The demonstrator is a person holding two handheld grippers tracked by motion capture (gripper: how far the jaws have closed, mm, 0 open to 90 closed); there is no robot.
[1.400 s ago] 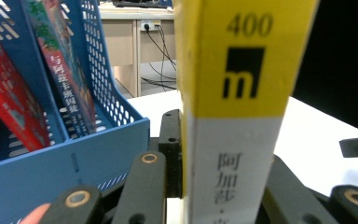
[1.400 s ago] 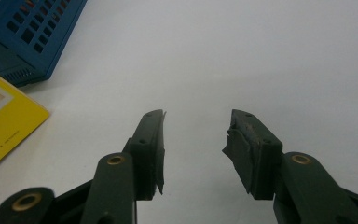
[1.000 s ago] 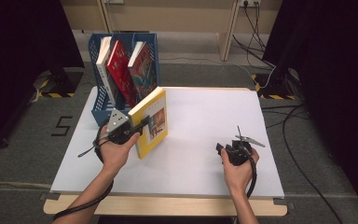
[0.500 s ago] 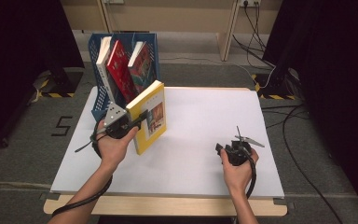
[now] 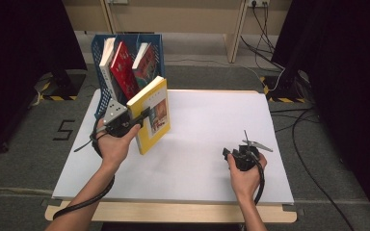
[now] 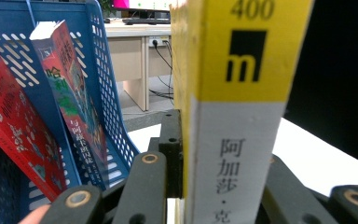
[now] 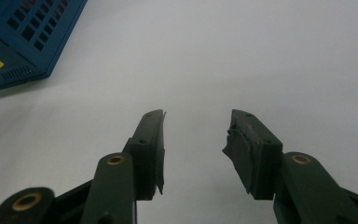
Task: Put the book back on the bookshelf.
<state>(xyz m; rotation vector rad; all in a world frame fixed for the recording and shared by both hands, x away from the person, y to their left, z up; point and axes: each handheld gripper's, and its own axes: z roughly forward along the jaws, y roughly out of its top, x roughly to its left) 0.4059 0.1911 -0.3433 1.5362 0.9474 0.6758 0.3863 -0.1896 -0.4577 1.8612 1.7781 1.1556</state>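
The left gripper (image 6: 186, 186) clamps a yellow-and-white book (image 6: 235, 116) by its spine, seemingly upright, beside the blue rack (image 6: 105, 84).

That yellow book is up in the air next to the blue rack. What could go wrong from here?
The left gripper pinches the yellow book near one edge only, so it might twist or slip out. The blue rack already holds leaning books; the red book could block the free slot. The right gripper rests open on the table, too far to steady anything.

Grey floor (image 5: 24, 159), black curtains (image 5: 347, 72)
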